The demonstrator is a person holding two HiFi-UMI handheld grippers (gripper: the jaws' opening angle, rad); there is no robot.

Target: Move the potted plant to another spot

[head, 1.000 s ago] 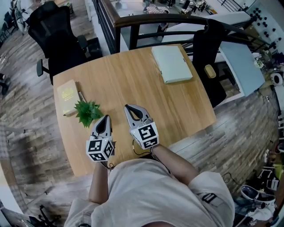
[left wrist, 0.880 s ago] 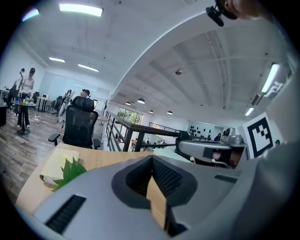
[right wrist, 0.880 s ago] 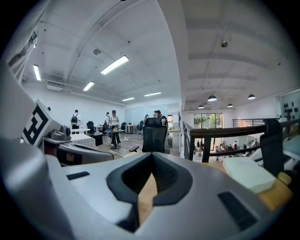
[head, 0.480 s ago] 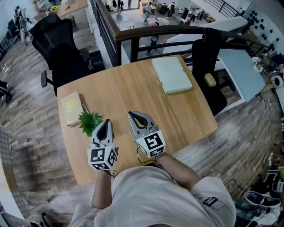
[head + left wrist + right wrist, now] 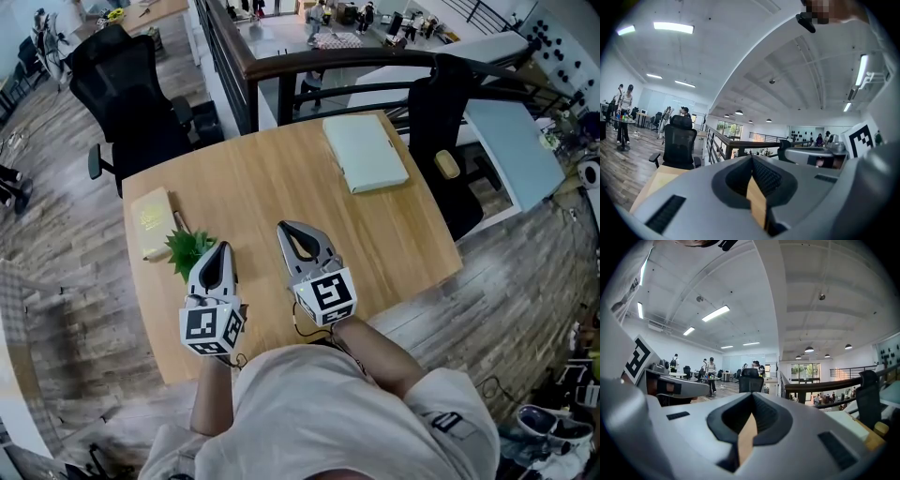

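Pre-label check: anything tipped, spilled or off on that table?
Nothing stands out. The plant sits near the left edge of the table beside a yellow book, no soil spilled; the green notebook lies flat at the far side. The left hand-held gripper and right hand-held gripper are shut, empty.

Light wooden tabletop (image 5: pixel 272 178) with rounded corners. Far right: pale green flat rectangular case (image 5: pixel 366 153), closed, lying flat. Left edge: yellow rectangular book (image 5: pixel 151 221), with a thin dark pen (image 5: pixel 178 221) just beside it on its right. Small green leafy potted plant (image 5: pixel 190 249) stands by the pen's near end, close to the book. Leaves hide the pot.
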